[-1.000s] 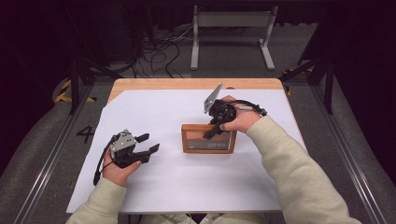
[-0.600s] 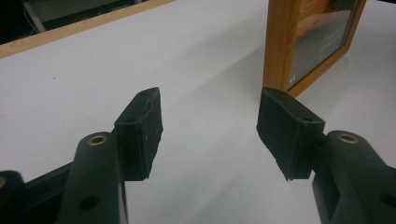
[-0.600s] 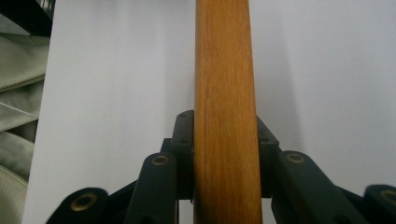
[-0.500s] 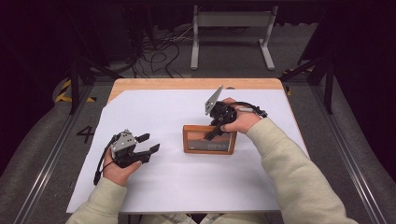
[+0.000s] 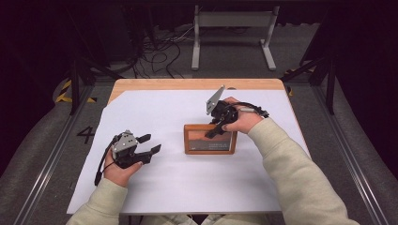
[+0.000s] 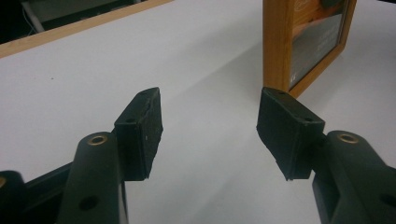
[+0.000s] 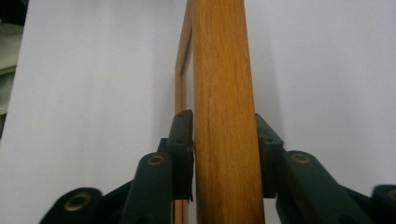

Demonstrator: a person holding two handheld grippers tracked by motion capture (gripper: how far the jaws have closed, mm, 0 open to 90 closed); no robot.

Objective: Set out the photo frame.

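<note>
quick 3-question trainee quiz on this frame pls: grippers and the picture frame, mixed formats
1. True or false: the left gripper is clamped on the wooden picture frame.
2. What does the right gripper hold? A) a cable B) the frame's wooden edge C) nothing
3. Fill in: the frame rests on the ____ sheet that covers the table.

Key: 1 false, its jaws stand open over the sheet, apart from the frame. 2 B, a jaw on each side of the wood. 3 white.
</note>
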